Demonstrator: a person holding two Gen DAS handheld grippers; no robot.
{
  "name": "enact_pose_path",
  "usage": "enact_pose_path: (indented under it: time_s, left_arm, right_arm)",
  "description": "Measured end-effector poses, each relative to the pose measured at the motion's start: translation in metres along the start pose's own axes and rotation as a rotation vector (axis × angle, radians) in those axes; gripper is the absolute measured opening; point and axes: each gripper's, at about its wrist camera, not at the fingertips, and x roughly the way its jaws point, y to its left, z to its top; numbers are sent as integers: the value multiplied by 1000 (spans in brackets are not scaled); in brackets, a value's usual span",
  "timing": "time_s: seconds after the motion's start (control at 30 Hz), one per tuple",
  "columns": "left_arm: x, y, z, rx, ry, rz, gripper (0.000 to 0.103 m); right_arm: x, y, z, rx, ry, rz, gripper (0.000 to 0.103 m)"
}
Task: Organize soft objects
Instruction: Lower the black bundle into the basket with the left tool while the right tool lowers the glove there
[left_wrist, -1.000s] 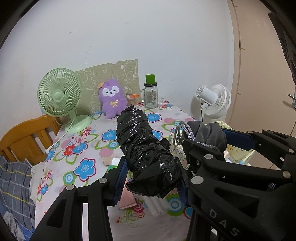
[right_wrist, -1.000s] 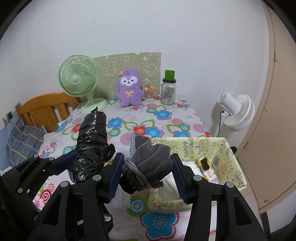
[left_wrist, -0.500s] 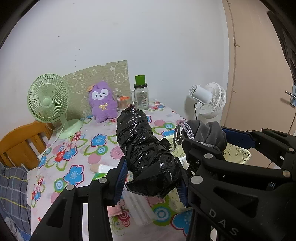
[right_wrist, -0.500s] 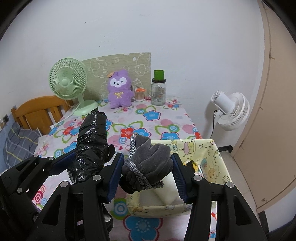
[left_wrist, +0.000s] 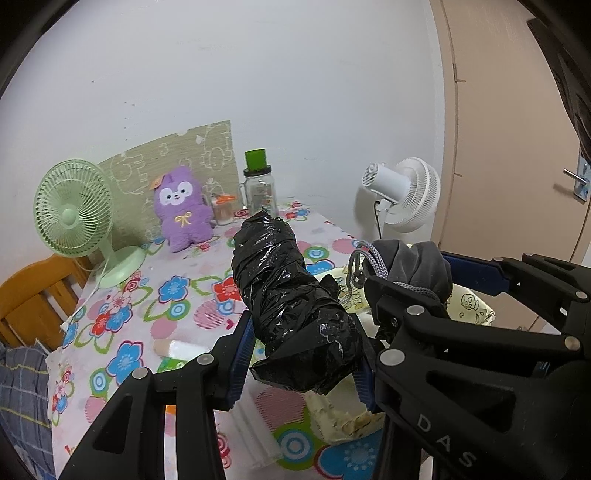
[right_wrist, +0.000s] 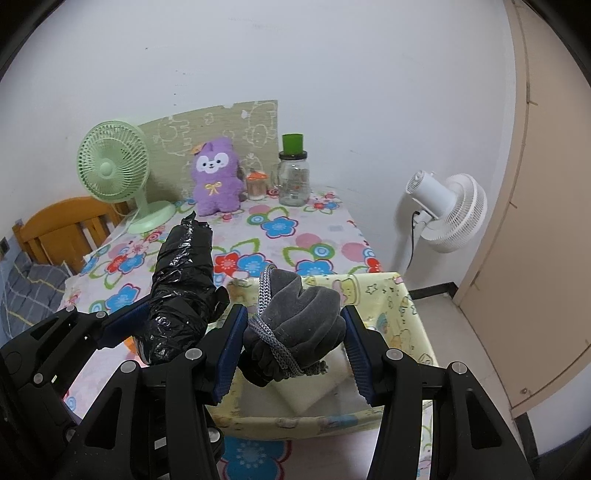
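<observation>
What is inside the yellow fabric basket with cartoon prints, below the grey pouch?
Inside the yellow fabric basket, a flat white folded item lies on the bottom. The grey velvet drawstring pouch and the fingers cover the rest.

Your left gripper (left_wrist: 301, 363) and right gripper (right_wrist: 291, 347) sit side by side, both angled downward. Each has its blue pads pressed against a soft bundle: the left clamps a black plastic-wrapped roll (left_wrist: 291, 306), the right a grey pouch (right_wrist: 299, 321) with a cord
</observation>
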Motion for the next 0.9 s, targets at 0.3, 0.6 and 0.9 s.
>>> enact_pose_path:
  time_s: [0.3, 0.6, 0.9]
  left_arm:
    - [16, -20, 6, 40, 17, -23, 49]
    - [33, -33, 6, 64, 51, -51, 50]
    - [46, -35, 7, 63, 85, -60, 71]
  right_arm:
    - [12, -26, -3, 33, 21, -16, 55]
    - [29, -46, -8, 61, 50, -27, 55]
    - [44, -56, -12, 74, 80, -31, 55]
